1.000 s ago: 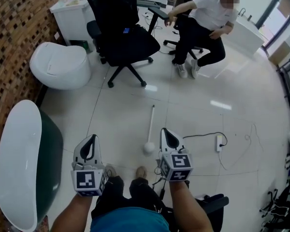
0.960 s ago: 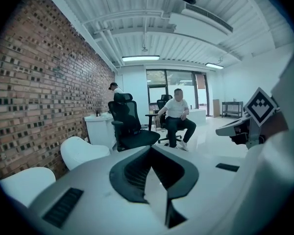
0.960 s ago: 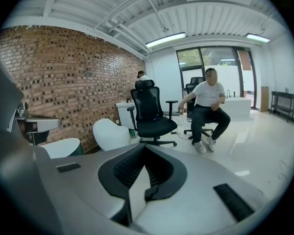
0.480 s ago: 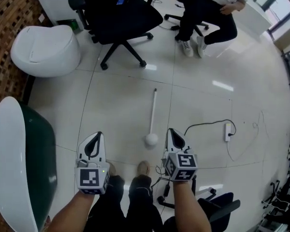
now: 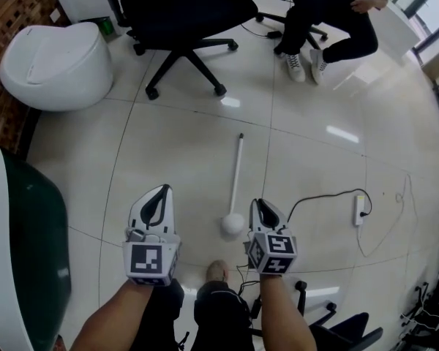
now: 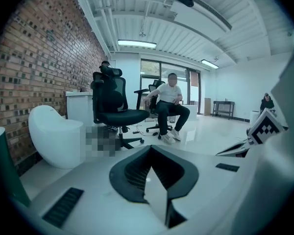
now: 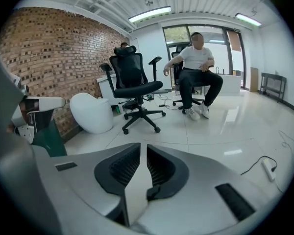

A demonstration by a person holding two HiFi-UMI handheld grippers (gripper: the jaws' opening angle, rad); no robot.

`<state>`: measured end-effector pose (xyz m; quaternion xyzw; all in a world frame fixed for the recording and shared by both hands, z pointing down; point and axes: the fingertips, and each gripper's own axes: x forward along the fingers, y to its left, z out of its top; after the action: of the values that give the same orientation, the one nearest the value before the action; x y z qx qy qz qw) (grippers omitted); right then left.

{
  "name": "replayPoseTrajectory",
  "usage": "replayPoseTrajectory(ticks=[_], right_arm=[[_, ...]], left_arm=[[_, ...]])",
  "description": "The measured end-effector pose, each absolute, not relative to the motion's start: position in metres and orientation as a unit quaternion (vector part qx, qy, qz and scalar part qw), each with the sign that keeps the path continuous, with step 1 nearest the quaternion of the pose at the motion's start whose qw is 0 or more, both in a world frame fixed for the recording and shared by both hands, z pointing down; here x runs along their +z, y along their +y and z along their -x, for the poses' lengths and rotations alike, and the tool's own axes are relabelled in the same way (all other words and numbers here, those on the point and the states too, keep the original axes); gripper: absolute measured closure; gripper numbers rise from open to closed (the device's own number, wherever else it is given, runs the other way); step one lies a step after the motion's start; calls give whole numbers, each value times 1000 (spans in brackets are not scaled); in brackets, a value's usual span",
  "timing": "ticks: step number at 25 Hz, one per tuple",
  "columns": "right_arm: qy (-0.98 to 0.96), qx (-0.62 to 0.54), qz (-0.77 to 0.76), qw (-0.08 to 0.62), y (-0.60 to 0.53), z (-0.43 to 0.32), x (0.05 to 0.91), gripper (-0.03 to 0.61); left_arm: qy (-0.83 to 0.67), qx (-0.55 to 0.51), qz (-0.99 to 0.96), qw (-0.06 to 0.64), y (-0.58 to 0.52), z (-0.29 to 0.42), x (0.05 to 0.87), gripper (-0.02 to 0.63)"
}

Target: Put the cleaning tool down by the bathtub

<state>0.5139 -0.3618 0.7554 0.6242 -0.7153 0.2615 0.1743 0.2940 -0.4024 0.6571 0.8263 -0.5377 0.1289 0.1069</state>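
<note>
The cleaning tool (image 5: 233, 224) is a white stick with a round white head. It lies on the tiled floor, its handle pointing away from me. My right gripper (image 5: 261, 208) is just right of the round head, apart from it. Its jaws have just been opening and stand a narrow gap apart with nothing between them (image 7: 143, 146). My left gripper (image 5: 156, 197) is to the left of the head, its jaws together and empty (image 6: 151, 148). The bathtub (image 5: 29, 240), white-rimmed with a dark green side, is at the far left.
A white toilet (image 5: 55, 57) stands at the back left by the brick wall. A black office chair (image 5: 183, 9) and a seated person (image 5: 329, 13) are beyond the tool. A power strip (image 5: 361, 209) with its cable lies on the floor to the right.
Both grippers have come down toward the floor and now flank the tool's round head. The right jaws have parted a little. The tool has not moved on the floor.
</note>
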Motion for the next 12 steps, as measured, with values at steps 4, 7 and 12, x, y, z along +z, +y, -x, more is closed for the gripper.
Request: replayPoseTrajectory(ticks=[4, 7, 12], right_arm=[[-713, 272, -618, 190, -368, -514, 824, 503], [-712, 278, -613, 198, -378, -512, 867, 497], [-707, 290, -609, 213, -390, -506, 932, 488]], left_arm=[[-538, 123, -827, 105, -410, -294, 712, 609], [-539, 126, -826, 103, -419, -288, 754, 609], [-551, 124, -817, 112, -428, -270, 810, 609]])
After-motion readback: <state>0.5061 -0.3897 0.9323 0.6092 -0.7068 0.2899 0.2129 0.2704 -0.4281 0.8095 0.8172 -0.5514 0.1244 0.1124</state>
